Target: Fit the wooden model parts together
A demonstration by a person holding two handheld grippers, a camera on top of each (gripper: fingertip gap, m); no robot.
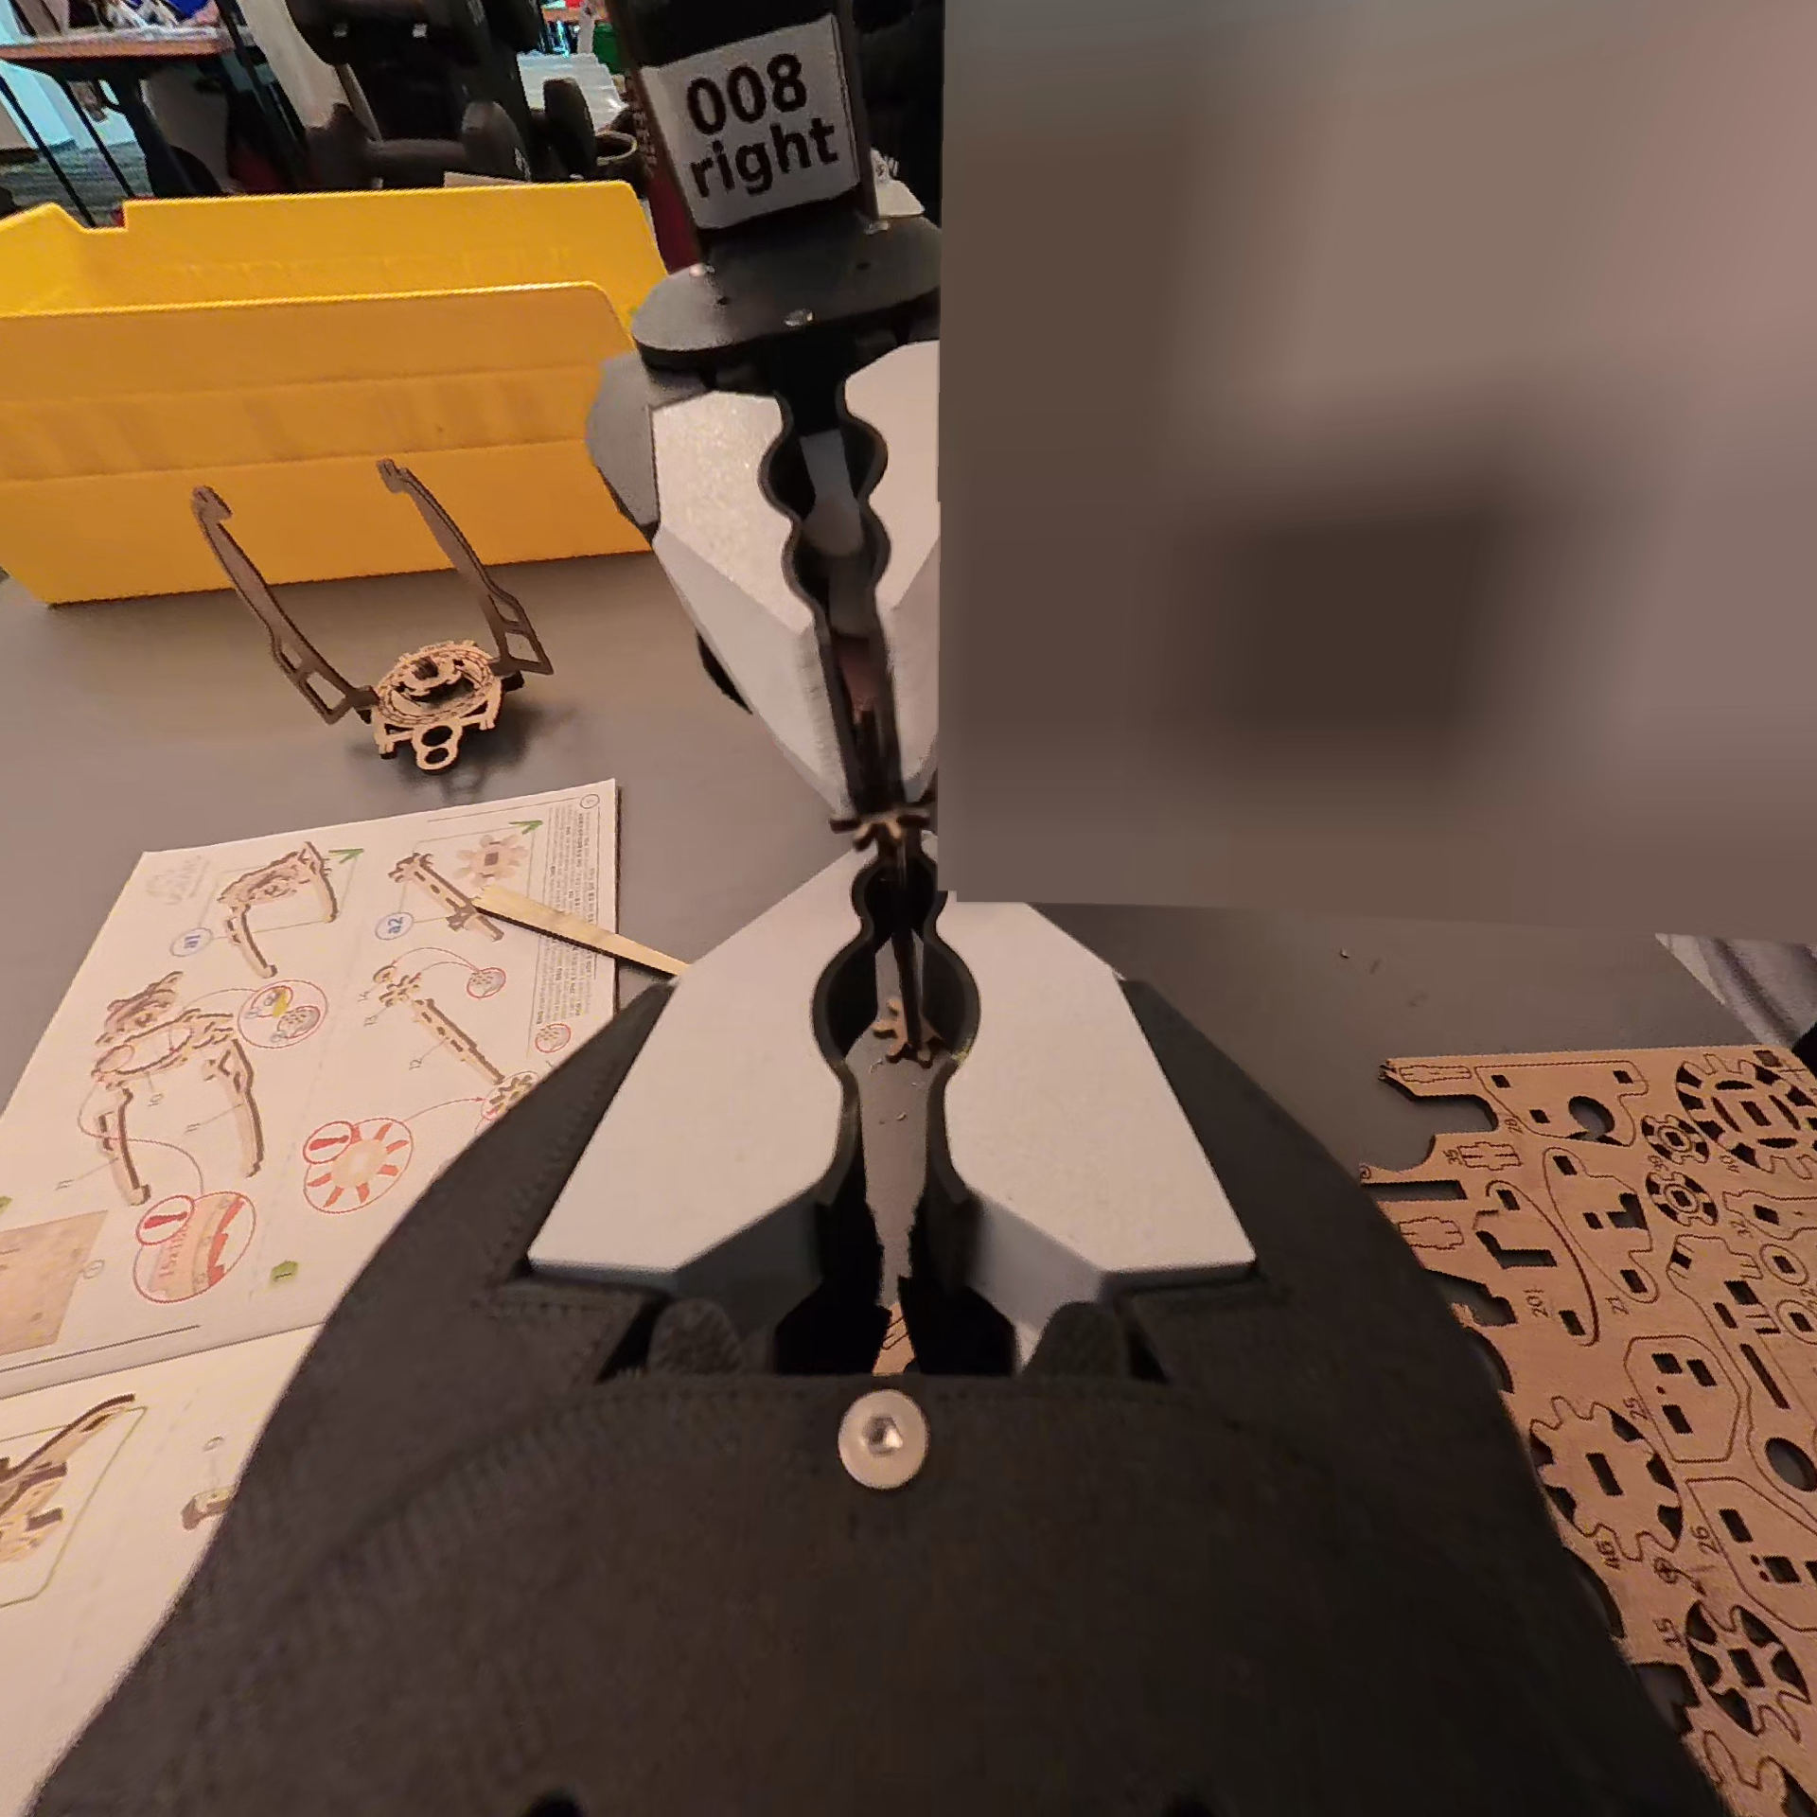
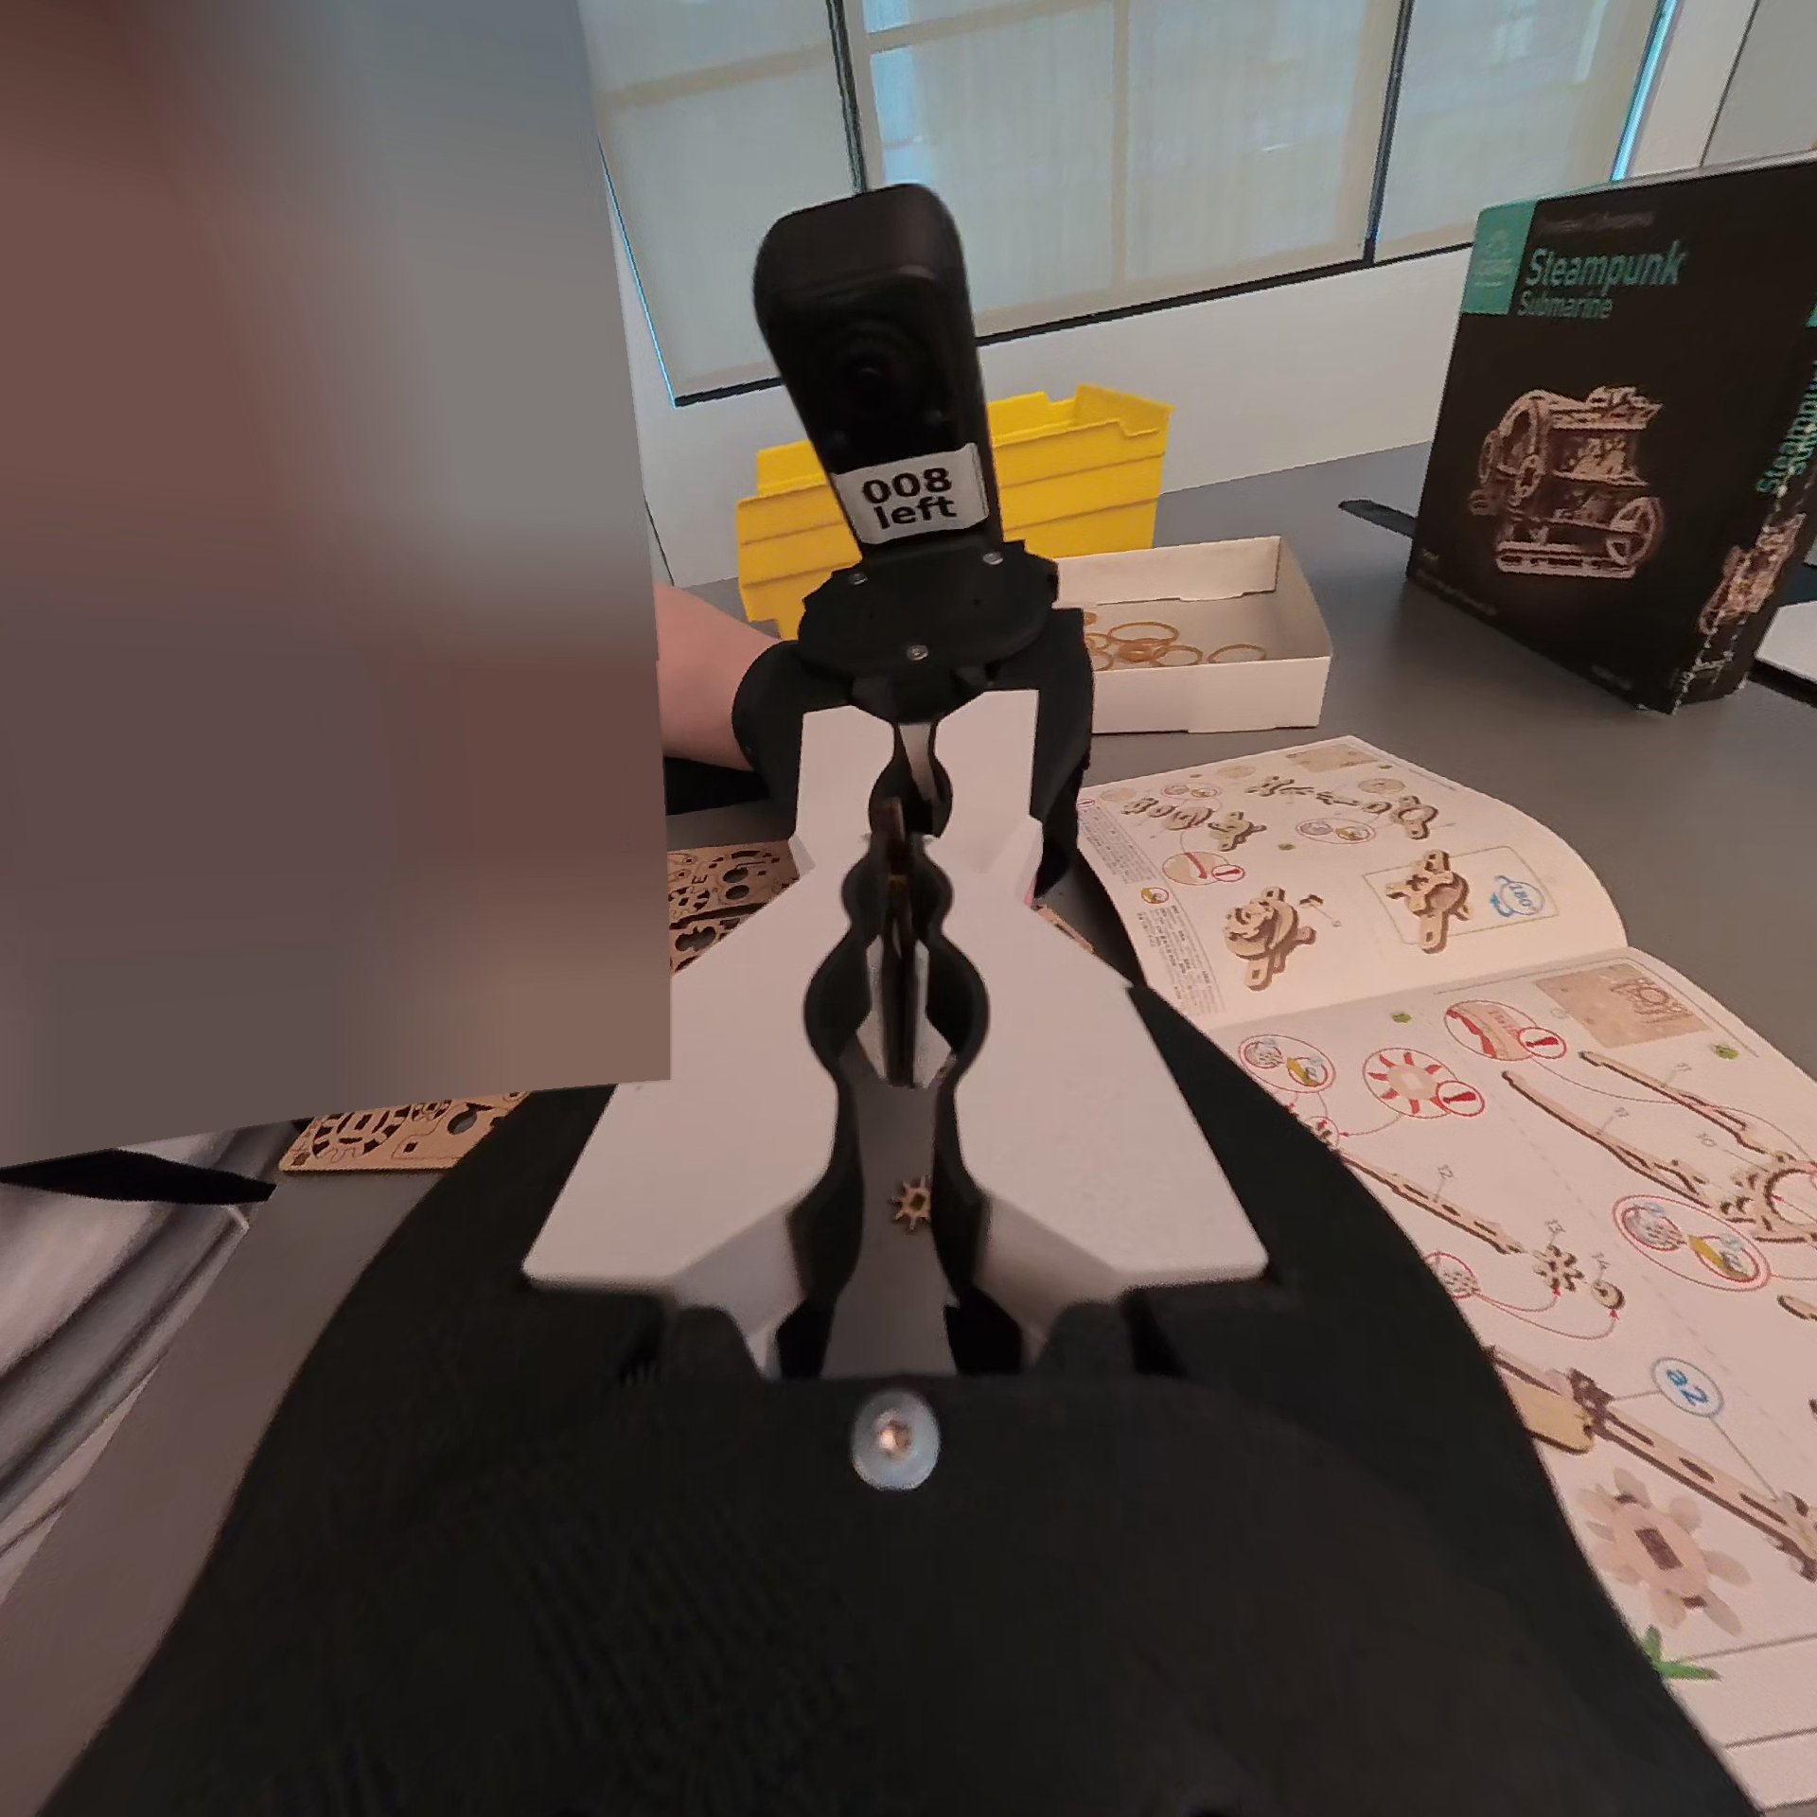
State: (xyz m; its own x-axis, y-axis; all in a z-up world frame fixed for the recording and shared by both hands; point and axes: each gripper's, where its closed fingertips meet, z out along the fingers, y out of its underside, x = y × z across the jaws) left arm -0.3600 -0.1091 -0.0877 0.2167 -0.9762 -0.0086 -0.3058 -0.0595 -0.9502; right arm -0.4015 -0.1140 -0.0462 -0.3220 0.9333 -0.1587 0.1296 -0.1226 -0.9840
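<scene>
In the left wrist view, a yellow bin (image 1: 295, 393) is seen at ten o'clock on the grey table (image 1: 639, 708), and a half-built wooden piece with two upright arms (image 1: 393, 639) stands just in front of it. An instruction sheet (image 1: 295, 1032) is spread at nine o'clock, with a thin wooden stick (image 1: 580, 929) lying on its right edge. At the centre, the left gripper (image 1: 900, 919) is closed narrow on a thin dark wooden strip (image 1: 909, 983), held on edge between its pale fingers (image 1: 728, 1111). The right gripper (image 1: 875, 777) is met tip to tip from twelve o'clock, also closed narrow on the strip. A small wooden gear (image 1: 882, 826) sits on the strip where the tips meet. A second small gear (image 1: 900, 1032) lies on the table below. A sheet of cut-out wooden parts (image 1: 1622, 1327) lies at four o'clock.

In the right wrist view, a white tray of rubber bands (image 2: 1209, 639) and a dark box (image 2: 1622, 442) are seen at two o'clock.
</scene>
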